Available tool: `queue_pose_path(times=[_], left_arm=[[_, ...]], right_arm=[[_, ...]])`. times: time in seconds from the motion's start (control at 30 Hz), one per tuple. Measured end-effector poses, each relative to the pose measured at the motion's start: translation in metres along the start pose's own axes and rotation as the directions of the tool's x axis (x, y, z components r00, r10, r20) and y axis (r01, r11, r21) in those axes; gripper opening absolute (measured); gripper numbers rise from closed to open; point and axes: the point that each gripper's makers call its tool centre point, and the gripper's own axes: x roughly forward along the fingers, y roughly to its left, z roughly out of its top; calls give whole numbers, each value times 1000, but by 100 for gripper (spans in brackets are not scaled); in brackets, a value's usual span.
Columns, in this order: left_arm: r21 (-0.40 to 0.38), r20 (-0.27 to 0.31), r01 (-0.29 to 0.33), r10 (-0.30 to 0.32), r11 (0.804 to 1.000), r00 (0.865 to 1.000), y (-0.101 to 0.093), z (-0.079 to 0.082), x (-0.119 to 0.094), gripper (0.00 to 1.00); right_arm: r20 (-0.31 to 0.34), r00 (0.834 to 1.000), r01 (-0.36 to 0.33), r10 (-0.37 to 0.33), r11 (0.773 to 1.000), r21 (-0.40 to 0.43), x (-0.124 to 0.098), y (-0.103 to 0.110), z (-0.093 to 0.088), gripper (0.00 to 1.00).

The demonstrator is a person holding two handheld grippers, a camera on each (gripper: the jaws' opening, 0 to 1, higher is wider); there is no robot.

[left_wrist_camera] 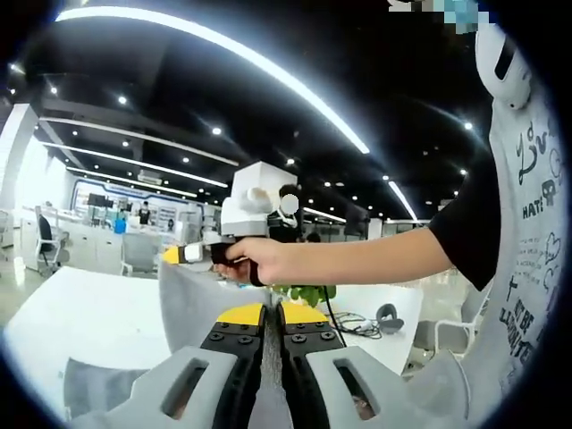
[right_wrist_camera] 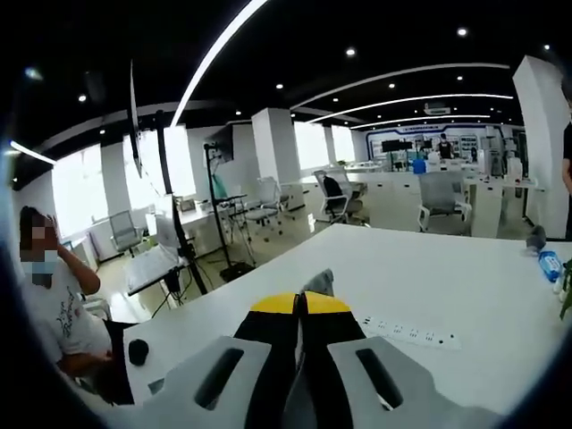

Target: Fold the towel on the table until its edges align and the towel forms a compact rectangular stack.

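Note:
In the left gripper view the grey towel (left_wrist_camera: 192, 308) hangs lifted over the white table (left_wrist_camera: 89, 313), and more of it lies at the lower left. My left gripper (left_wrist_camera: 273, 314) is shut, with towel fabric running between its yellow-tipped jaws. A person's hand holds my right gripper (left_wrist_camera: 183, 255) higher up at the towel's top edge. In the right gripper view my right gripper (right_wrist_camera: 299, 304) is shut, and a small fold of the towel (right_wrist_camera: 320, 282) pokes out past its tips.
A power strip (right_wrist_camera: 407, 333) lies on the white table (right_wrist_camera: 465, 295), with a water bottle (right_wrist_camera: 547, 264) near the right edge. A green plant (left_wrist_camera: 308, 293) and cables (left_wrist_camera: 357, 322) sit behind the towel. A person (right_wrist_camera: 54, 304) sits at the left, with office chairs beyond.

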Motion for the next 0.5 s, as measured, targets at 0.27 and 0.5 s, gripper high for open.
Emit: queue_pose_path(times=[0.27,0.5], left_arm=[[-25,16,-50,50,998,999,13,-1,-13,6],[-46,18,-99,100,994,995,29,-6,-27,6]], right_arm=[[-8,1000,-19,19,1000,-2,13,13,-2,0],[-24,999,-35,35,999,-8,23,26,-8,0]])
